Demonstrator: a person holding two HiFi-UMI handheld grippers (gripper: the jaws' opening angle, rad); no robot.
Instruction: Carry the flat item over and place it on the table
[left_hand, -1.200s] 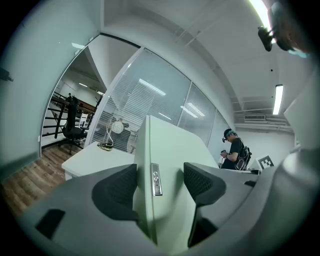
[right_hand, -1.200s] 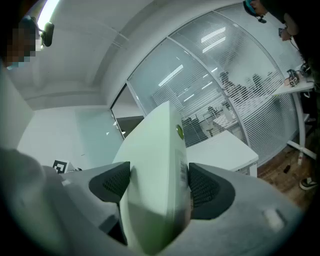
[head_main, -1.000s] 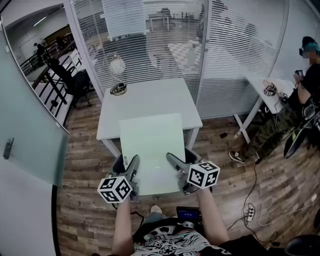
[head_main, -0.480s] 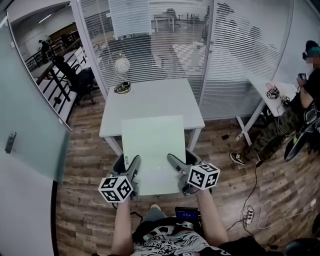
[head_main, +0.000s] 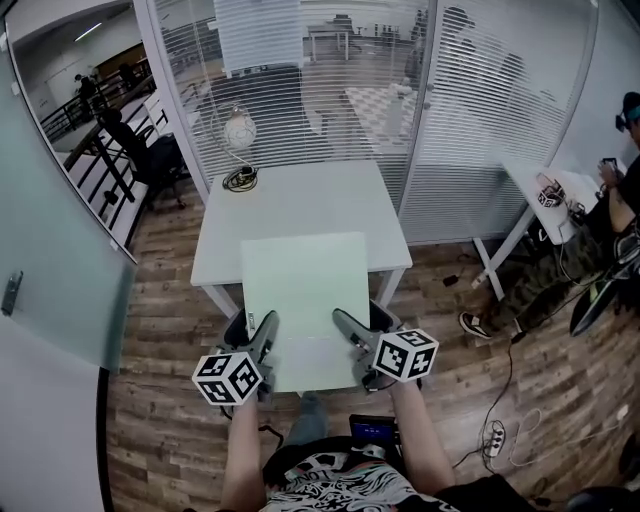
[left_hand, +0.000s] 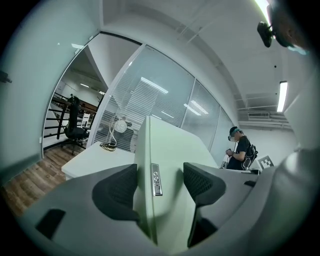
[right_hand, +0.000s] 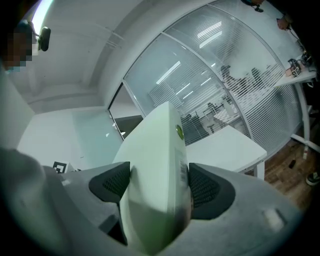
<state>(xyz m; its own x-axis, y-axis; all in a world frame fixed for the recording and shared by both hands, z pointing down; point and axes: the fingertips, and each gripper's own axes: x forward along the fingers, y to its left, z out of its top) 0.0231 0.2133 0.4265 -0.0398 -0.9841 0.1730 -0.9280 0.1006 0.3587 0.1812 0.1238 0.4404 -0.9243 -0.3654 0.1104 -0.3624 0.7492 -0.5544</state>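
Note:
A flat pale green board (head_main: 305, 295) is held level between both grippers, its far edge reaching over the near part of the white table (head_main: 300, 200). My left gripper (head_main: 262, 335) is shut on its left edge and my right gripper (head_main: 348, 330) on its right edge. In the left gripper view the board (left_hand: 167, 145) stands edge-on between the pads (left_hand: 117, 192), my left gripper (left_hand: 160, 182) clamped round it. The right gripper view shows the board (right_hand: 155, 150) filling my right gripper (right_hand: 155, 185), pads pressed on both faces.
A small fan (head_main: 238, 130) and a coiled cable (head_main: 238, 180) sit at the table's far left corner. Glass partitions with blinds stand behind. A seated person (head_main: 615, 200) and a second table (head_main: 555, 190) are at the right. A power strip (head_main: 490, 435) lies on the wooden floor.
The view has shifted a little and the table sits slightly differently in it. Both grippers keep the same hold on the board, which still overlaps the table's near edge.

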